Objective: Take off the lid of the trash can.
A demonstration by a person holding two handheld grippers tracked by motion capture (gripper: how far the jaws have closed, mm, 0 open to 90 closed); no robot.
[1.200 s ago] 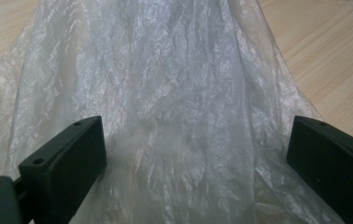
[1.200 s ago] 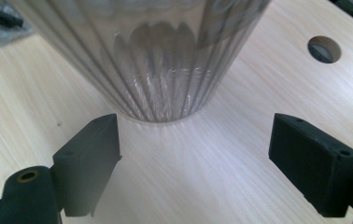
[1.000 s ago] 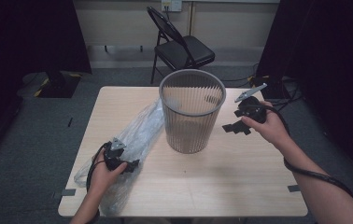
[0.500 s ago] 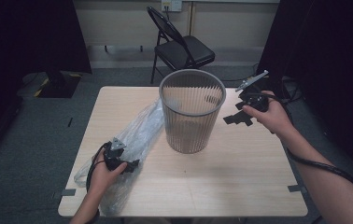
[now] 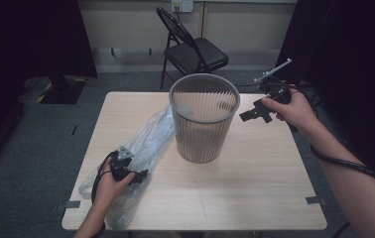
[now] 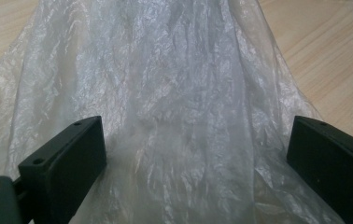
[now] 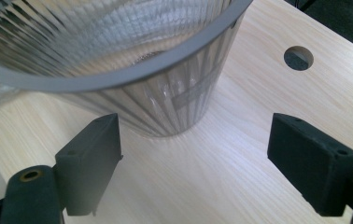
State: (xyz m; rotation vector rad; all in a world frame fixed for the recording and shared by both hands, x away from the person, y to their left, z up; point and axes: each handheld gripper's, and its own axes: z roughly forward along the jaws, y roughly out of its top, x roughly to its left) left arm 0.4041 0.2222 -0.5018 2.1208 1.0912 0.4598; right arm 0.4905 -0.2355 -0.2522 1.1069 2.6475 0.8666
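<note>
Hovering spread over the clear plastic bag (image 6: 174, 107) near the counter's (image 5: 255, 198) left edge, left gripper (image 5: 135, 174), right gripper (image 5: 251, 115) spread beside the mesh bin (image 5: 203, 119) rim, nothing held.

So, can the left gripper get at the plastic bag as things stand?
Probably yes: the left gripper is open, its jaws spread either side of the plastic bag lying flat on the table, with nothing between them.

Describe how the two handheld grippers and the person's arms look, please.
Both the left gripper and right gripper are black, each with two flat rectangular jaws bearing small screw holes. A black cable trails from each. Grey three-cornered plate tops the right. Forearms are bare.
</note>
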